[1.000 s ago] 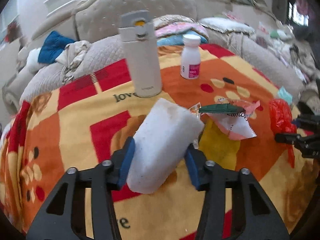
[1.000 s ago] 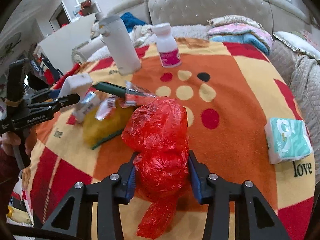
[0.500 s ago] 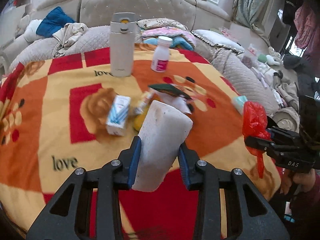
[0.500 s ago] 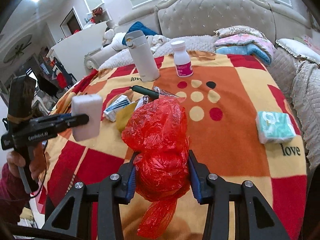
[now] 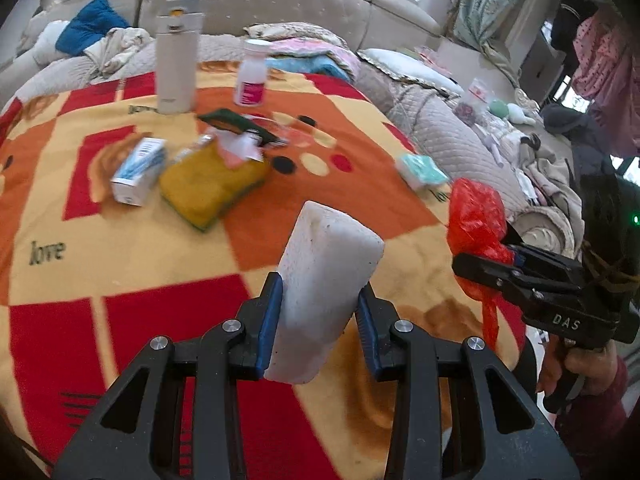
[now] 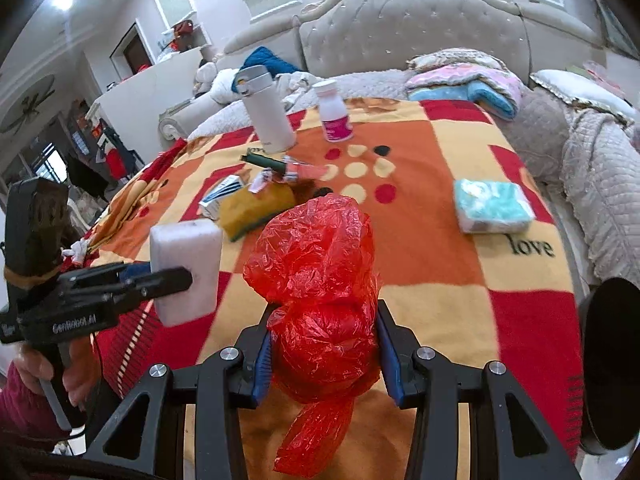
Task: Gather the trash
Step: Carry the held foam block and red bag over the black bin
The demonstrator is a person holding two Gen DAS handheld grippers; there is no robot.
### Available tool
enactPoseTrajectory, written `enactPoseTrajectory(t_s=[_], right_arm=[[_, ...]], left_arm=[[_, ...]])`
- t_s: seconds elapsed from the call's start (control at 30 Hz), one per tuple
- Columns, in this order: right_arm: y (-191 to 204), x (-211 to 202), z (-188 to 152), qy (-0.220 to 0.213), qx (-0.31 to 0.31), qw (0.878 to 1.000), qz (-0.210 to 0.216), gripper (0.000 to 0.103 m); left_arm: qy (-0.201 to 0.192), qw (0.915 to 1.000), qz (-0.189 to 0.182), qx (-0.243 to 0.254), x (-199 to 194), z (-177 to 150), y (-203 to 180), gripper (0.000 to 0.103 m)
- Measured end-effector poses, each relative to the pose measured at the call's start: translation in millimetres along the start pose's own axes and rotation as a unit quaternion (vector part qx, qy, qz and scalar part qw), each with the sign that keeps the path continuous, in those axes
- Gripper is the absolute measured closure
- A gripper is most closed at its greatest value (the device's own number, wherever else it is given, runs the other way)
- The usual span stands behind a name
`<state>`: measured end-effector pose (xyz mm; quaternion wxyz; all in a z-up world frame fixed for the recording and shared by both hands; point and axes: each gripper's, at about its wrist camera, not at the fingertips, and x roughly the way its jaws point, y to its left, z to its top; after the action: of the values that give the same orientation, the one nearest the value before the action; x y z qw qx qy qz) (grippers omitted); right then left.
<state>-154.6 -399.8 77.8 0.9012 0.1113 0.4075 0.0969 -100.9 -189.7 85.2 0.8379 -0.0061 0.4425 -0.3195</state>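
Trash is held in both claws above the near part of a bed covered by a red, orange and yellow blanket (image 5: 120, 248). The left claw (image 5: 320, 324) is clamped on a white foam block (image 5: 326, 280) — its blue pads press the block's two long sides, and the block tilts up and away from the camera. The right claw (image 6: 324, 350) is closed on a crumpled red plastic bag (image 6: 320, 272), whose knotted tail hangs down between the fingers. In the left wrist view the right claw and its bag sit off to the right, well apart from the block, with a hand (image 5: 580, 368) in a dark red sleeve on the handle.

Further back on the blanket lie a yellow sponge (image 5: 208, 184), a small white and blue box (image 5: 138, 170) just beside it, and a dark green object (image 5: 232, 122) with wrappers — blurred. Behind them stand a white flask (image 5: 176, 68) and a white bottle (image 5: 252, 76) with a pink label. A teal tissue pack (image 6: 494, 206) lies apart toward the right edge.
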Motion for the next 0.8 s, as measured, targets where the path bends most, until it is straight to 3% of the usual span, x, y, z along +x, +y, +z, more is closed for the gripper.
enactPoseTrajectory(t_s=[0.33, 0.8], right_arm=[[-34, -26, -13, -0.012, 0.03, 0.999, -0.024, 0.06], [-79, -51, -28, -0.025, 0.066, 0.996, -0.047, 0.06]], left_arm=[[0.011, 0.9993, -0.034, 0.009, 16, 0, -45, 0.07], [0.024, 0.998, -0.043, 0.039, 44, 10, -98, 0.07]])
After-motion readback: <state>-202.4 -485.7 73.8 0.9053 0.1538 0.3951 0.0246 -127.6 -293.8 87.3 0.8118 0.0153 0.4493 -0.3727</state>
